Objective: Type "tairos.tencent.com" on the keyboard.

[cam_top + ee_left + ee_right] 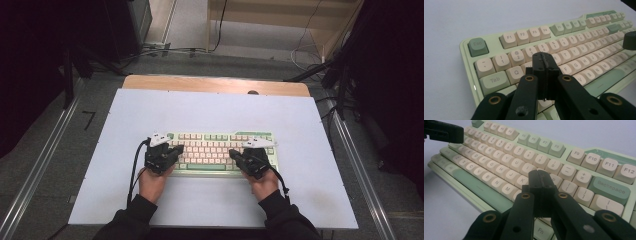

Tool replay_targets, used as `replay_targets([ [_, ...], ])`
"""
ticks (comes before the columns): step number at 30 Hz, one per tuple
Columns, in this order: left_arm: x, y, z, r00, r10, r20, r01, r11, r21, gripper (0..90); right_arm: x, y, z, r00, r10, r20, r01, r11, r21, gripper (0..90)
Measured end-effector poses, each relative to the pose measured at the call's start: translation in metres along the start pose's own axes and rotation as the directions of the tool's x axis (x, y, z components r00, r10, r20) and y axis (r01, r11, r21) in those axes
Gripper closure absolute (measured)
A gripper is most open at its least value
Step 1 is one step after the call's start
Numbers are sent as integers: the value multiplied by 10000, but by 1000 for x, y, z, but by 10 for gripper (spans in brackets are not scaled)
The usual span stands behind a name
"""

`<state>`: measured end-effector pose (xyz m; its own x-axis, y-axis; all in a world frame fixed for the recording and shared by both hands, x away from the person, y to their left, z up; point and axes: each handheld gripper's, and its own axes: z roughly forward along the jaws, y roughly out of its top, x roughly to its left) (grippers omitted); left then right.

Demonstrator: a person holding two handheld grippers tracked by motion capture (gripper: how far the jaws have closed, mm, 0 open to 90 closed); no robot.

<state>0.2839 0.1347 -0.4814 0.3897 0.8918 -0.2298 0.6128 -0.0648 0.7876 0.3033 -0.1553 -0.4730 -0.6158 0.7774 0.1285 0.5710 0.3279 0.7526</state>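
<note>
**Both grippers clenched over the keyboard**

The keyboard point(220, 150) lay flat on the white table point(210, 200), near the middle and slightly toward the person's side, its long edge running across the high view. Its case was pale green, with cream keys and a few darker green ones.

The left gripper point(167, 148) hovered over the keyboard's left end, held by the left hand point(152, 182). In the left gripper view its jaws stood pressed together with nothing between them, the tips point(545, 65) over the keys near W and E, below the number row. Whether the tips touched a key could not be told. The Esc key point(477, 46) sat off to the left, and the Tab key point(493, 80) lay closer to the camera.

The right gripper point(250, 151) hovered over the keyboard's right end, held by the right hand point(264, 182). Its jaws were likewise clenched on nothing, the tips point(540, 180) above the keys near L and P. The Backspace key point(610, 188) lay to the right of them, and the space bar point(477, 187) ran along the left. The left gripper showed as a dark shape at that view's upper left corner.
</note>
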Motion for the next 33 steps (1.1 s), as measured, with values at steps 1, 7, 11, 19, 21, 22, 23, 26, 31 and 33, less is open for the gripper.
replay_targets([
  [1,0,0,0,10000,1,2,-1,10000,8,900,0,0,0,10000,-7,-1,7,10000,13,878],
  [7,0,0,0,10000,-5,-6,5,10000,1,900,1,-1,2,10000,-44,-19,44,9999,90,878],
  [11,0,0,-1,10000,-14,-8,14,10000,-11,900,1,-3,4,10000,-49,-34,50,9998,181,878],
  [19,0,0,-1,10000,2,0,-2,10000,-11,900,2,-5,5,10000,-85,1,85,9994,339,878],
  [21,0,0,-1,10000,-4,6,4,10000,-8,900,2,-6,5,10000,-62,9,62,9994,354,878],
  [22,0,0,-1,10000,2,12,-2,10000,1,900,2,-6,5,10000,-68,12,67,9993,359,878],
  [23,0,0,-1,10000,1,10,-1,10000,3,900,2,-6,5,10000,-72,2,72,9993,364,878],
  [26,0,0,-1,10000,-11,17,11,10000,0,900,3,-7,5,10000,-89,-4,89,9992,386,878],
  [31,0,0,-1,10000,-5,15,5,10000,8,900,3,-7,5,9999,-100,20,99,9992,398,878],
  [33,0,0,-1,10000,-4,15,4,10000,9,900,3,-8,6,9999,-109,12,108,9991,407,878],
])
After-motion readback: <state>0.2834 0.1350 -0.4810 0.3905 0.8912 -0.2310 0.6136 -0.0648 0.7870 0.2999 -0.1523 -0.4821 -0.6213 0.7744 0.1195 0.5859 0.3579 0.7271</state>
